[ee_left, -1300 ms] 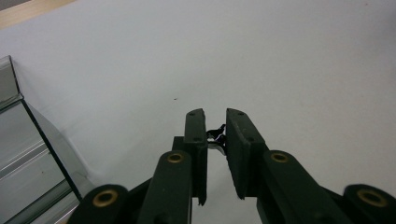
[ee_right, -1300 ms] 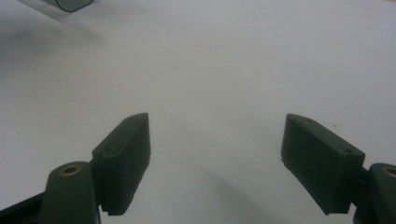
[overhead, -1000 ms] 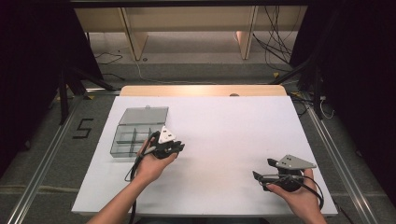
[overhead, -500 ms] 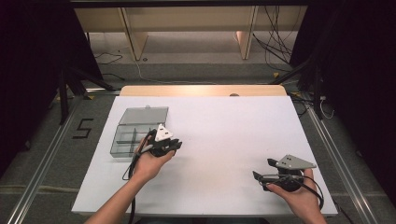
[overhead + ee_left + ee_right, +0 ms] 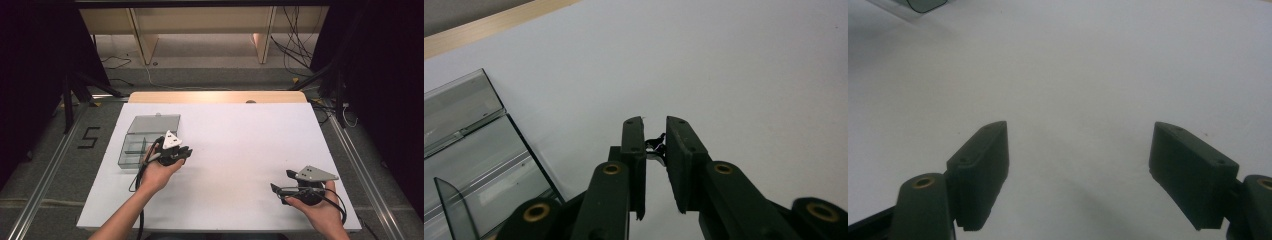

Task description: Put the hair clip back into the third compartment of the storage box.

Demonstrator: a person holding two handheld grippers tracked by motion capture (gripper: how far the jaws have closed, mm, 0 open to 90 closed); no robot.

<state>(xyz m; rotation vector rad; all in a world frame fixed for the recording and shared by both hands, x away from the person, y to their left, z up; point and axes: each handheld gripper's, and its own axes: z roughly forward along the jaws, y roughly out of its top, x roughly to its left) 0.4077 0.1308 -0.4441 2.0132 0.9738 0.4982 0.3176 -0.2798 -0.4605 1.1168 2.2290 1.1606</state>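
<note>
**Left gripper pinching small dark item beside clear box, right gripper wide over bare counter**

High view: white, matte, rectangular counter [image 5: 235, 150] with a light wood strip along the far edge. Clear grey plastic box [image 5: 142, 145] at left part of counter, lid hinged open toward the far side, dividers inside, long axis running near-to-far. Left gripper [image 5: 185, 151] held by left hand [image 5: 157, 172] just beside the box's right edge, grey three-cornered plate on top, jaws pointing right across the counter. Right gripper [image 5: 281, 182] in right hand [image 5: 320, 210] near the front right corner, well apart from the box, jaws pointing left. Black cables trailing from both.

Left gripper view: black jaws narrow, closed on a small dark shiny item [image 5: 656, 146] between the pads; too small to tell shape or which way it points. Held over bare white surface. Clear box [image 5: 479, 150] at lower left, smooth see-through walls, one upright divider visible, open lid lying flat beyond.

Right gripper view: jaws spread wide, nothing between them, flat blocky black pads. Plain white counter [image 5: 1073, 65] beneath. Rounded corner of clear box [image 5: 925, 5] at top left edge.
</note>
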